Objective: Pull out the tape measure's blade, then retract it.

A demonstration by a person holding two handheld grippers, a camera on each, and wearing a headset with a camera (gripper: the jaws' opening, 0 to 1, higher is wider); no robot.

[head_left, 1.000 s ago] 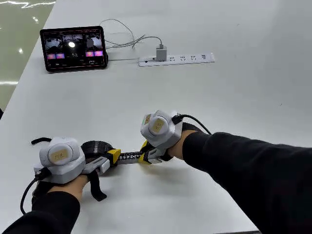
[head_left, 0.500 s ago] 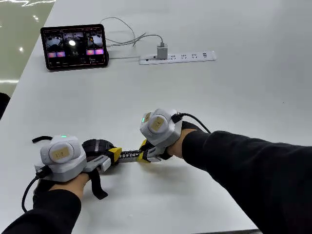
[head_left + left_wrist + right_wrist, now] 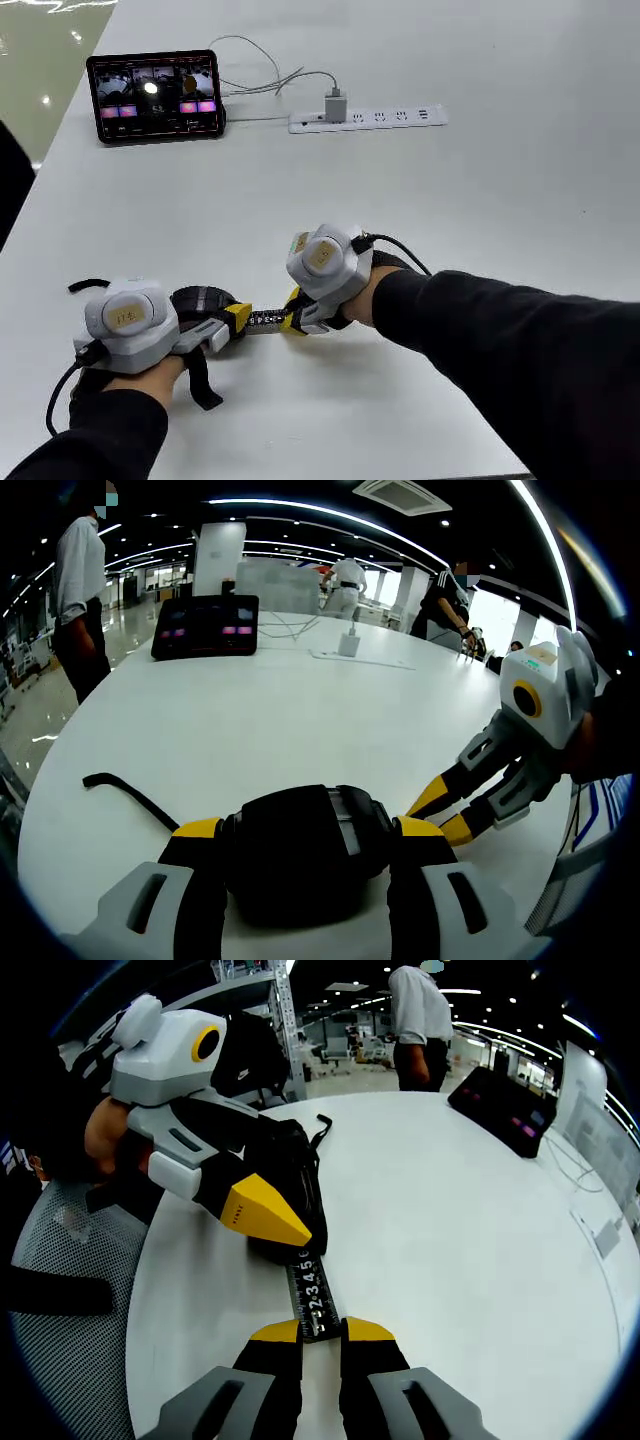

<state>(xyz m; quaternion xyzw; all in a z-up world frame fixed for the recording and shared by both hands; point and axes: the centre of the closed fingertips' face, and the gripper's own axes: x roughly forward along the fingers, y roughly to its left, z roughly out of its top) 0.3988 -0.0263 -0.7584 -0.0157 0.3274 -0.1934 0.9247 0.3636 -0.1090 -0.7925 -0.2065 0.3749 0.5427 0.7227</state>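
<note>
The black tape measure case (image 3: pixel 201 301) lies on the white table at the lower left, and my left gripper (image 3: pixel 232 322) is shut on it. In the left gripper view the case (image 3: pixel 305 845) sits between the yellow-tipped jaws of my left gripper (image 3: pixel 310 828). A short length of blade (image 3: pixel 266 320) with printed numbers runs from the case to my right gripper (image 3: pixel 291 322). In the right gripper view my right gripper (image 3: pixel 322 1331) is shut on the blade's end (image 3: pixel 314 1298), close to the case (image 3: pixel 287 1198).
A black strap (image 3: pixel 196 379) trails from the case toward the table's near edge. A tablet (image 3: pixel 156 95) and a white power strip (image 3: pixel 366 118) with a charger stand at the far side. People stand beyond the table (image 3: pixel 290 710).
The grippers have drawn slightly closer together and the exposed blade between them looks a little shorter. The head camera has shifted a bit.
</note>
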